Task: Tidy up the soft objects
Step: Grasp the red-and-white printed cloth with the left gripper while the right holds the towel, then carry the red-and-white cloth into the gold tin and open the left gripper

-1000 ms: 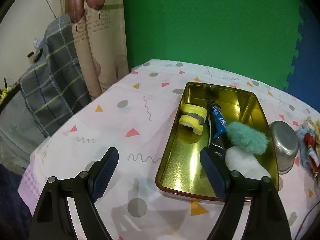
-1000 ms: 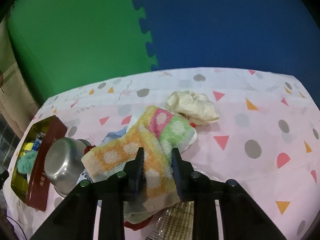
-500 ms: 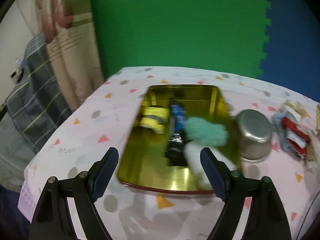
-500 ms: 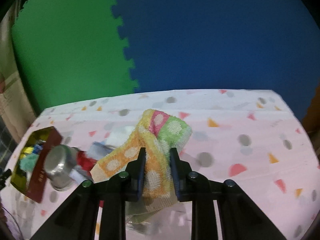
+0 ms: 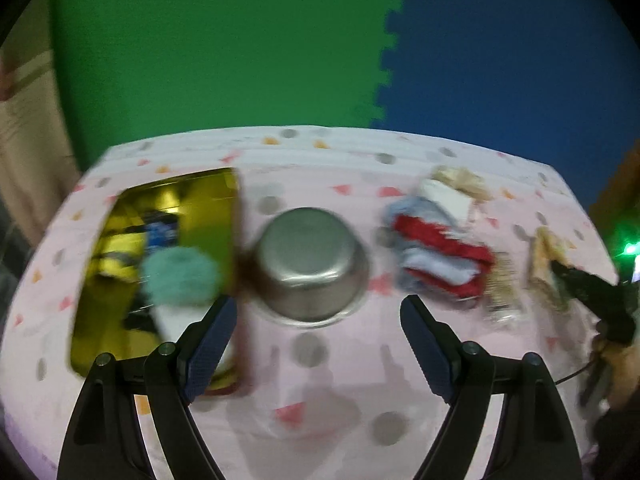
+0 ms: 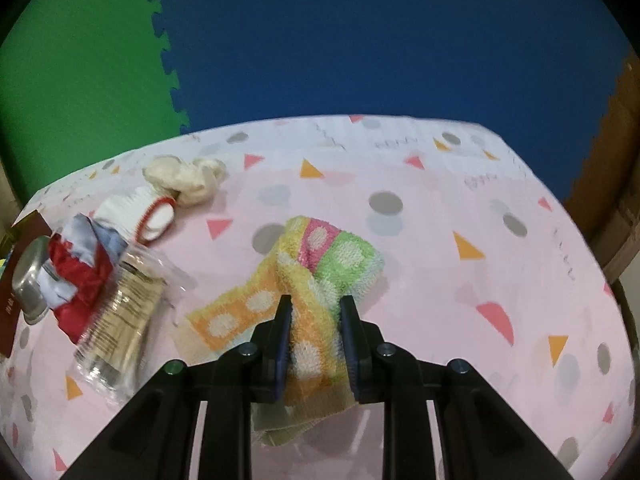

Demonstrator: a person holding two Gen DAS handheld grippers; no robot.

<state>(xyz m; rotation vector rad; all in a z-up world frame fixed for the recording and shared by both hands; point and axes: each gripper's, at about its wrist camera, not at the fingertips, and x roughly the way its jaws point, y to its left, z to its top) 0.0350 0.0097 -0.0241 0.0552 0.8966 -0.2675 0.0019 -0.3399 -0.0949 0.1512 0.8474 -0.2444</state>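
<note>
Swinging over from the gold tray [image 5: 208, 208], the wide-open left gripper [image 5: 316, 344] now faces the upturned steel bowl [image 5: 312, 268], while the right gripper [image 6: 316, 336] keeps its narrow jaws pinched on the spotted towel [image 6: 304, 280], lifted ready for sorting.

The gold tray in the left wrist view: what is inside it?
Inside the gold tray lie a teal fluffy ball, a white soft thing below it, a blue packet and a yellow item. The picture is blurred, and the ball covers whatever is beneath it.

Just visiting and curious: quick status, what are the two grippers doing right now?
Right gripper shut on the spotted towel. Left gripper open, holding nothing, facing the upturned steel bowl. Gold tray beside the bowl, fluffy bits inside. Left view blurred.
</note>
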